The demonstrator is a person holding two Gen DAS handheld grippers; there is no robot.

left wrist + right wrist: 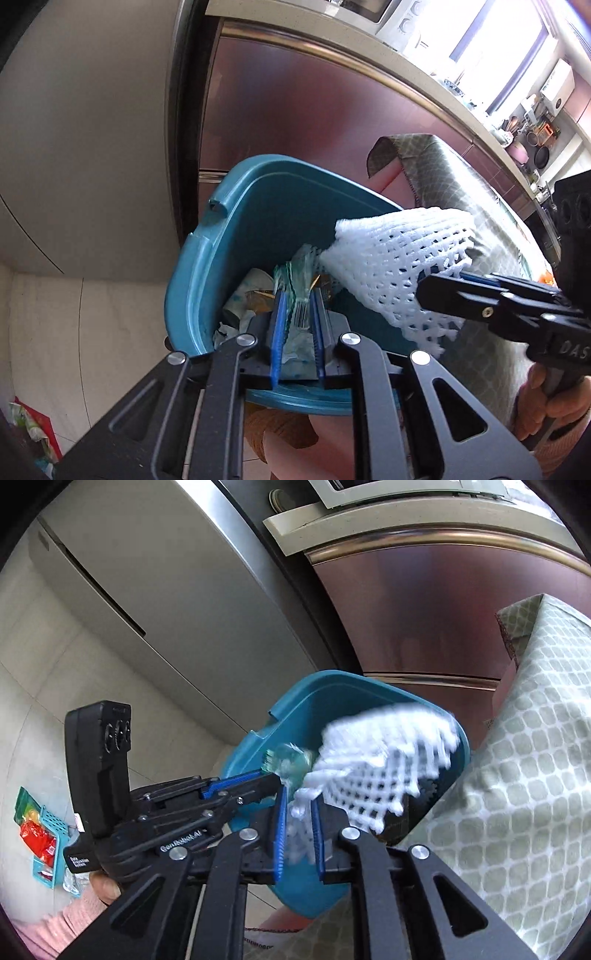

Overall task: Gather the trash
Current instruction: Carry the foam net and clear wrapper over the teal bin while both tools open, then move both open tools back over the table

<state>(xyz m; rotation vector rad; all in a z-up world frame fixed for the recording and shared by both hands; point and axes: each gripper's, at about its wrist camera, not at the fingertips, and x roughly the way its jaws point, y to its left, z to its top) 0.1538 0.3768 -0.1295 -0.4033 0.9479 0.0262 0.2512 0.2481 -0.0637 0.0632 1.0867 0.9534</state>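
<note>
A teal plastic bin [258, 206] stands beside the table and holds several wrappers and scraps [247, 295]. My left gripper [299, 306] is shut on a clear green-printed plastic wrapper [299, 280], held over the bin's opening. My right gripper [298, 805] is shut on a white foam net sleeve [376, 753], which hangs over the bin [303, 701]. In the left wrist view the right gripper [443, 280] comes in from the right with the foam net [399, 254]. In the right wrist view the left gripper [273, 775] reaches in from the left with the wrapper [291, 760].
A table with a green patterned cloth [517, 775] is close on the right. A grey fridge [147, 590] and brown-red cabinets [295, 103] stand behind the bin. A small teal basket with red packets [40, 834] lies on the floor at left.
</note>
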